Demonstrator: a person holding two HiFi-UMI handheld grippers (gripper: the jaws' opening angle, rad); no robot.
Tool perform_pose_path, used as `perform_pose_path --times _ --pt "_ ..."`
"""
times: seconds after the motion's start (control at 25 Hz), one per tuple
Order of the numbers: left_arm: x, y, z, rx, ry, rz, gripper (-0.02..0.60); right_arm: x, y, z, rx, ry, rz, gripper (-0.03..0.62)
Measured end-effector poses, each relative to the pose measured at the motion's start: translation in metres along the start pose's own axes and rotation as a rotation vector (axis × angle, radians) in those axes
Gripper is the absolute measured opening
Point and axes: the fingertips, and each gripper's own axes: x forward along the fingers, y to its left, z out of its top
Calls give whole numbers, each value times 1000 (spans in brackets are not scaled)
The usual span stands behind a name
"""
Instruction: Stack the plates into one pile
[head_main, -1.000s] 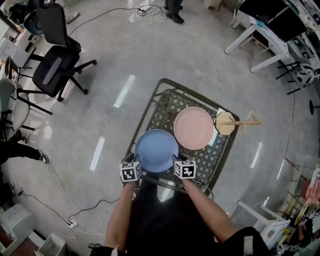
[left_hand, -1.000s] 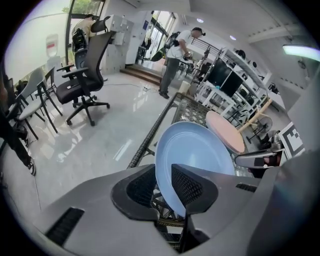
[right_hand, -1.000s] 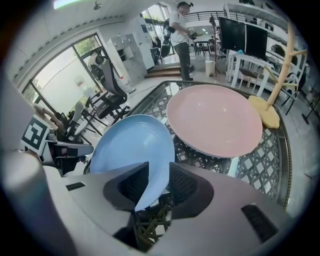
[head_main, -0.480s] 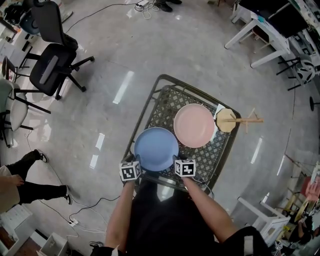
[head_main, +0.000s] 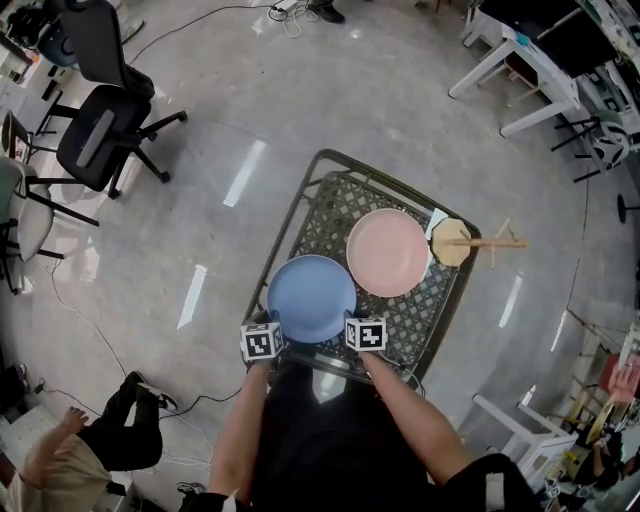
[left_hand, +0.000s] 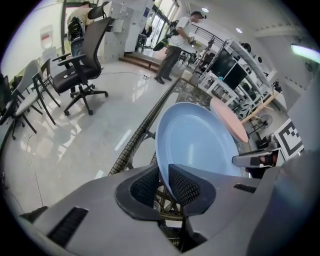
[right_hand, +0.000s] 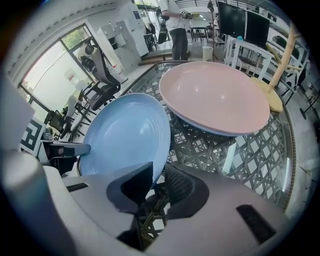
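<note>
Closing on opposite rims, left gripper (left_hand: 164, 181) and right gripper (right_hand: 159, 182) pinched the round blue plate (head_main: 311, 298), seemingly stiff, slick, breakable.

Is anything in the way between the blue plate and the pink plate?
Nothing visible lies between the round blue plate and the round pink plate, only bare woven tabletop. The wooden stand sits beyond the pink one.
</note>
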Motion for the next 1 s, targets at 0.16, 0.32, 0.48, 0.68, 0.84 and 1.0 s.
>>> perform_pose_path --times 0.16,0.32,0.48,0.68,0.84,1.0 --pt "-5 0 1 -4 -2 6 71 -2 2 0 0 8 13 71" --pt "-14 2 -1 -24 -9 25 69 -4 7 0 11 19 40 69" --pt "-25 5 -6 -57 -23 40 69 -10 15 2 -17 17 65 69" --pt "-43 3 -2 -87 -56 57 67 -22 21 15 -29 -17 90 64" --pt "-58 0 7 -89 -89 68 69 -34 27 27 -40 -49 116 62" --pt "-68 -3 24 -85 -120 80 67 -45 28 43 -41 -84 127 61"
